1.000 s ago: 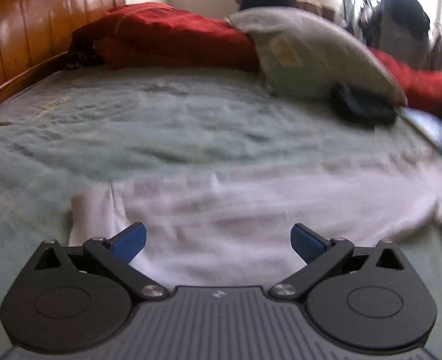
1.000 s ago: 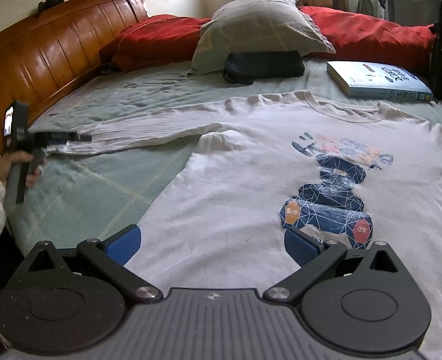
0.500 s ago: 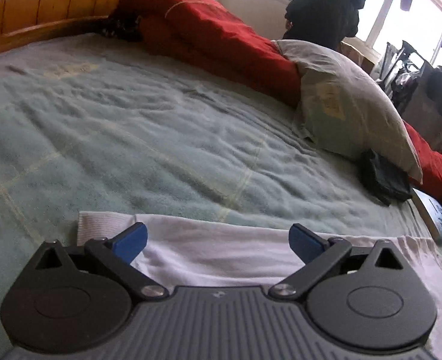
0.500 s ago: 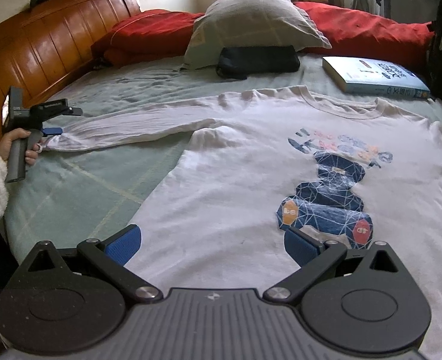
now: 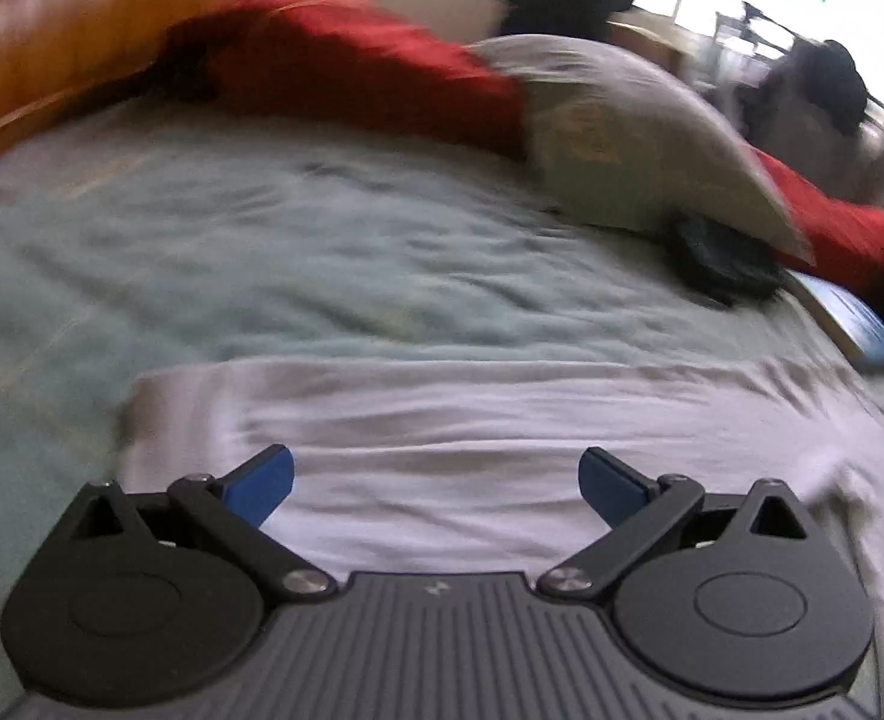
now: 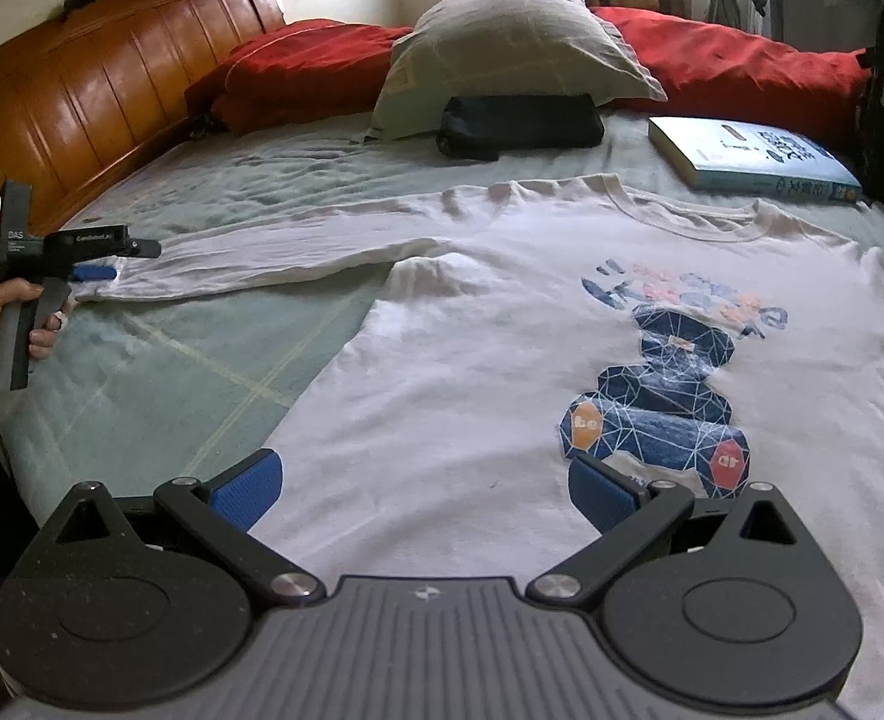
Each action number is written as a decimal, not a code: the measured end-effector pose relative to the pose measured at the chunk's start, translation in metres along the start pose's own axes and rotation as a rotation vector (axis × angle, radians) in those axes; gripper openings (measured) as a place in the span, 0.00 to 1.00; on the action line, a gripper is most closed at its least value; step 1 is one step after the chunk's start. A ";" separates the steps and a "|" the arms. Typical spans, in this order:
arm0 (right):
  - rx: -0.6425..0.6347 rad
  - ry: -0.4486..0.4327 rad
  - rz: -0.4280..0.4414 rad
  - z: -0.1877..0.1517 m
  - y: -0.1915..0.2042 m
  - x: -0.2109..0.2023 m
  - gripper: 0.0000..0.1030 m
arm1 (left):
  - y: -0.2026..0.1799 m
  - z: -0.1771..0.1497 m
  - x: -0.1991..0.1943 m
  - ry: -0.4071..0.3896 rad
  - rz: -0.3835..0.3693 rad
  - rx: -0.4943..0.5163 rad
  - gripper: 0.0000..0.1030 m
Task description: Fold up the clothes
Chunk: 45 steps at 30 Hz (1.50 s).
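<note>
Lying beneath both grippers' spread fingers: white shirt.

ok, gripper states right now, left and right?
Left gripper: open, over the sleeve, gripping nothing.
Right gripper: open, over the shirt hem, gripping nothing.

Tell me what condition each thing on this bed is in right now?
Shirt: spread flat, print up, not yet folded.
Sleeve: stretched out sideways.
Left tongs: open, over the sleeve's end.
Right tongs: open, over the shirt's hem.
Book: closed, lying flat.
Pillow: propped over a dark pouch.
</note>
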State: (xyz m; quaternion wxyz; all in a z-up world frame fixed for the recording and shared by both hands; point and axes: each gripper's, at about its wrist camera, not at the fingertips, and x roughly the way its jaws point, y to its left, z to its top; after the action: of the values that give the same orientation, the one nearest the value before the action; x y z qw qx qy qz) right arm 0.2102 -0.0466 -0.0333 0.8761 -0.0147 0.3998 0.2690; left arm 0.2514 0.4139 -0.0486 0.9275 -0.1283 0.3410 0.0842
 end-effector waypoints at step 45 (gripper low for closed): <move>-0.110 -0.107 -0.122 -0.132 -0.131 -0.069 1.00 | -0.292 -0.192 -0.126 0.118 -0.345 0.573 0.99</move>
State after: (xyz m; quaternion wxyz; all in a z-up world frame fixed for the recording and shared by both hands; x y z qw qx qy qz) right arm 0.1452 -0.2217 -0.0989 0.9089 -0.0729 0.3353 0.2370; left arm 0.1110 0.0702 -0.0544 0.9051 0.0773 0.3771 -0.1808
